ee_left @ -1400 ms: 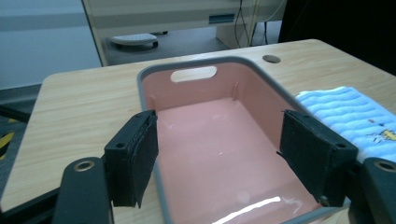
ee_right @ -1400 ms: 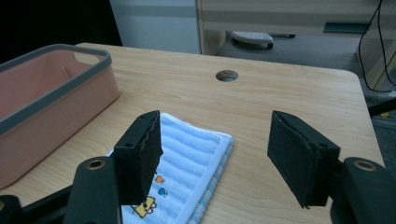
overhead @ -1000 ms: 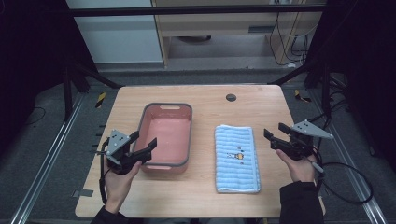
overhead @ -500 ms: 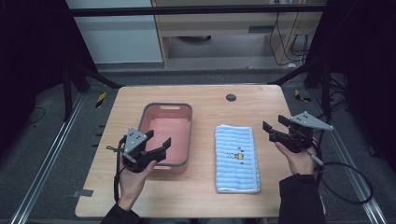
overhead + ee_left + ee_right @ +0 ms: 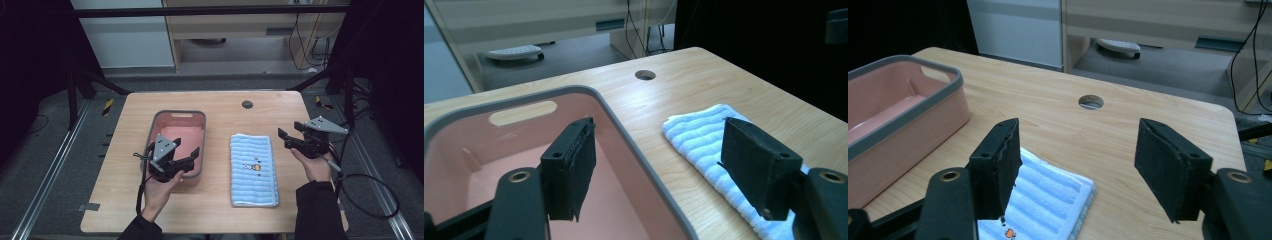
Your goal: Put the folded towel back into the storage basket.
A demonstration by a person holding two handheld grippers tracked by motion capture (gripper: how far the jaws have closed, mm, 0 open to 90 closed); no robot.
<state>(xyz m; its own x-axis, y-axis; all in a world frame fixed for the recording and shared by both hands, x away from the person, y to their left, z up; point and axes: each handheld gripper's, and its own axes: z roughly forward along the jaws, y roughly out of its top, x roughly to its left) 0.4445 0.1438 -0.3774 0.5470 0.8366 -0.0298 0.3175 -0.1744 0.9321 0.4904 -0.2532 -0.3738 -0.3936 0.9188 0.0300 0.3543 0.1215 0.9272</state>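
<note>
Wooden desk point(image 5: 225, 107) holds a pink bin point(image 5: 179, 136) at nine o'clock of a folded blue towel point(image 5: 252, 167), flanked by left gripper point(image 5: 186, 159) and right gripper point(image 5: 286, 139), both wide open, empty, seemingly poised to lift it.

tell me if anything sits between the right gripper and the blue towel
Nothing visible does. The right gripper, jaws open, hangs just off the blue towel's right edge, with bare table between them. The pink basin lies on the towel's far side.

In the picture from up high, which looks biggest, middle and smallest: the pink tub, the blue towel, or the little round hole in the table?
1. Pink tub, largest, only slightly.
2. Blue towel, close behind.
3. Round hole, by far the smallest.
</note>
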